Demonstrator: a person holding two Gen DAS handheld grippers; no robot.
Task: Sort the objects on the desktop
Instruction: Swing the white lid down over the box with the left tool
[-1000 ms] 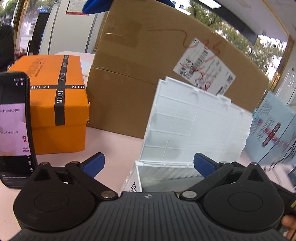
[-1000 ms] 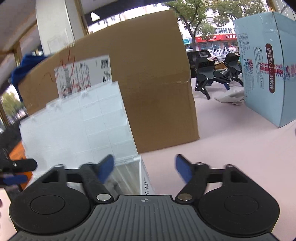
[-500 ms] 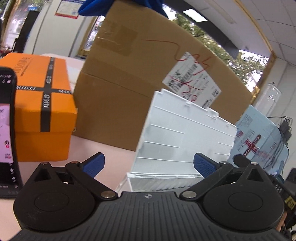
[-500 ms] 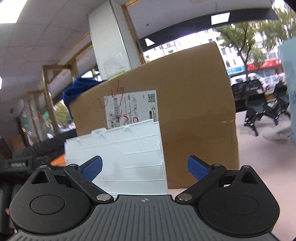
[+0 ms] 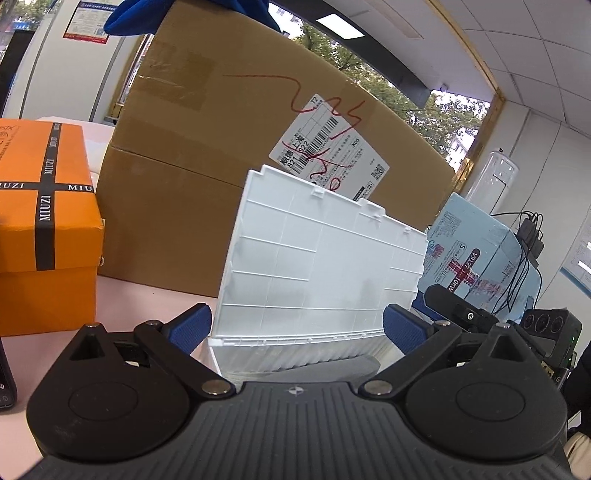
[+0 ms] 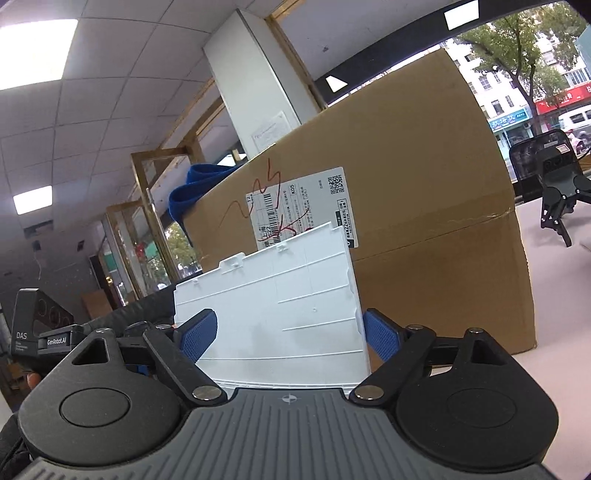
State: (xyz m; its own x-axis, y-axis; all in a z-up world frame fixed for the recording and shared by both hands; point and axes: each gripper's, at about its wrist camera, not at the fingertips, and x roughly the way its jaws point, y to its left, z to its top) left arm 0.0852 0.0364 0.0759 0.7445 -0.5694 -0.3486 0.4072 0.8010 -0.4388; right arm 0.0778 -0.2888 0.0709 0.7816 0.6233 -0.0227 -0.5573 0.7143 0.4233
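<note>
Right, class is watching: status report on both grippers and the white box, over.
Left gripper open, right gripper open, fingers either side of the raised lid. White storage box open on table. Big cardboard box close behind lid.

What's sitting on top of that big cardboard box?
A blue cloth lies on the cardboard box, draped over its top edge. The rest of the top is out of sight.

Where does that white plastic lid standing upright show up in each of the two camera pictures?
Left wrist view: the white lid stands centre, between the open blue fingers, hinged on a white box.
Right wrist view: the lid stands centre, low, between that gripper's open fingers.
Shared landmark: the big cardboard box with its shipping label, right behind the lid.
</note>
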